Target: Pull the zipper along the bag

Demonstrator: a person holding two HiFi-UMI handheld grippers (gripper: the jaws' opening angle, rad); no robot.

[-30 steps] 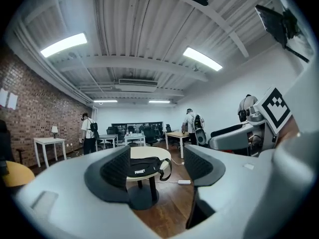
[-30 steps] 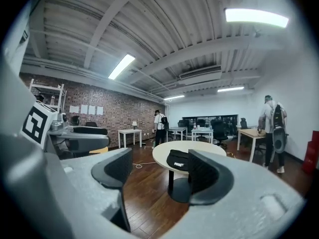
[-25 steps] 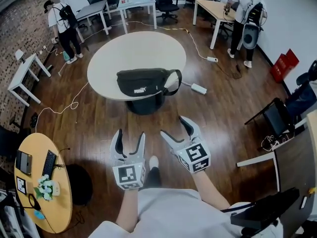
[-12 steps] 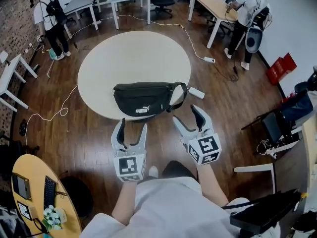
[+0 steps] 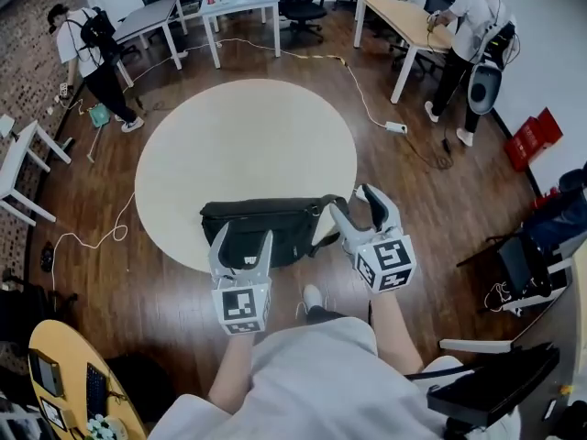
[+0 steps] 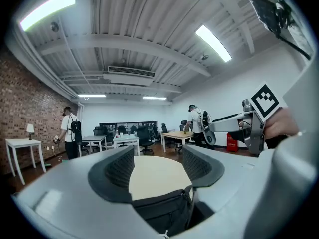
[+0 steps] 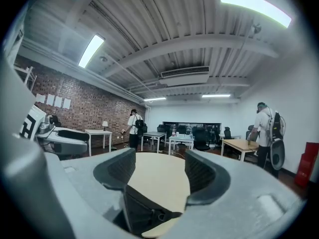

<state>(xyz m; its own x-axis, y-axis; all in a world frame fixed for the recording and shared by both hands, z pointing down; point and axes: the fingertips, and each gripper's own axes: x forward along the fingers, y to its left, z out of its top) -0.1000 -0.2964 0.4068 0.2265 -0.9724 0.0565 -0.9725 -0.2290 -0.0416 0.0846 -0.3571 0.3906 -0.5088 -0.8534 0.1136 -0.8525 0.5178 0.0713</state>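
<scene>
A black waist bag (image 5: 266, 230) lies near the front edge of the round beige table (image 5: 246, 145), its strap looping off the right end. My left gripper (image 5: 244, 238) hovers over the bag's front left, jaws closing with nothing pressed between them. My right gripper (image 5: 353, 202) hangs at the bag's right end by the strap, jaws also closing on nothing. In the left gripper view the bag (image 6: 164, 213) sits low, below the jaws. The bag's end and buckle (image 7: 144, 213) show below the jaws in the right gripper view. No zipper pull can be made out.
A person (image 5: 87, 49) stands at the far left and another (image 5: 472, 26) at a desk far right. Desks and office chairs line the back. A cable and power strip (image 5: 396, 127) lie on the wooden floor. A small yellow table (image 5: 83, 383) is at bottom left.
The view has come up to the table, so the bag now lies right under both grippers. Both grippers moved forward to the bag's near edge, jaws slightly narrower.
</scene>
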